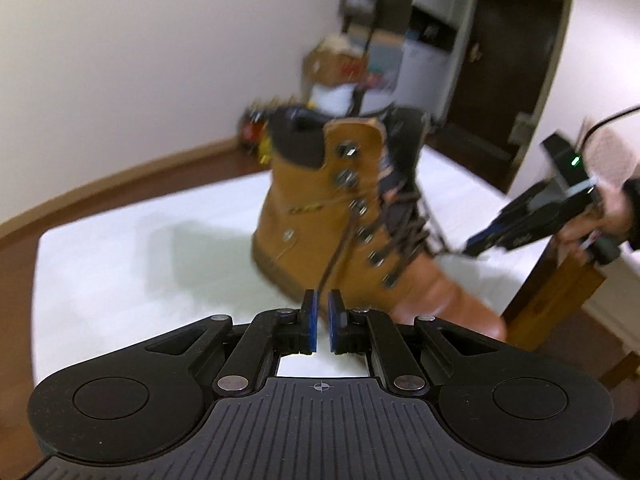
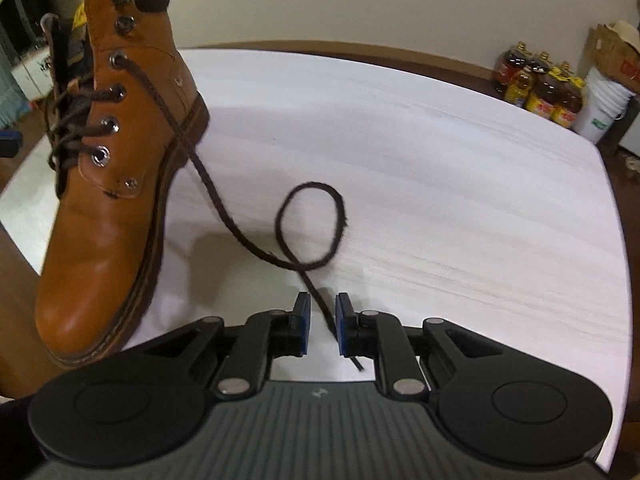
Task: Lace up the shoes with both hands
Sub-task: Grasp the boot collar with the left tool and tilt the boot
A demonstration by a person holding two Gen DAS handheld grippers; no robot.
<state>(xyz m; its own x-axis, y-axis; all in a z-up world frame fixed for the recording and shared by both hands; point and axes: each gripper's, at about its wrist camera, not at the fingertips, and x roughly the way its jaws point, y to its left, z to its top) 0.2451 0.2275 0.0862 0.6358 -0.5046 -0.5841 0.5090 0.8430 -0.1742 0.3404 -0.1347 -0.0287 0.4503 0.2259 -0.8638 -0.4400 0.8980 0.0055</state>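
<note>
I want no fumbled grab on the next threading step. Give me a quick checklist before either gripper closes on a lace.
1. Tan leather boot standing on the white tabletop: ok.
2. Dark brown lace free end between the right gripper pads: ok, pads not pressing.
3. Loop in that lace free of knots: cannot tell.
4. Left gripper closed on the other lace strand: not ok, gap visible.
5. Top two eyelets unlaced: ok.

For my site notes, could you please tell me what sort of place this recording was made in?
Probably a room in a home, used partly for storage. A boot stands on a white table; against the wall sit oil bottles, a white bucket and a cardboard box, with a dark doorway beyond.
</note>
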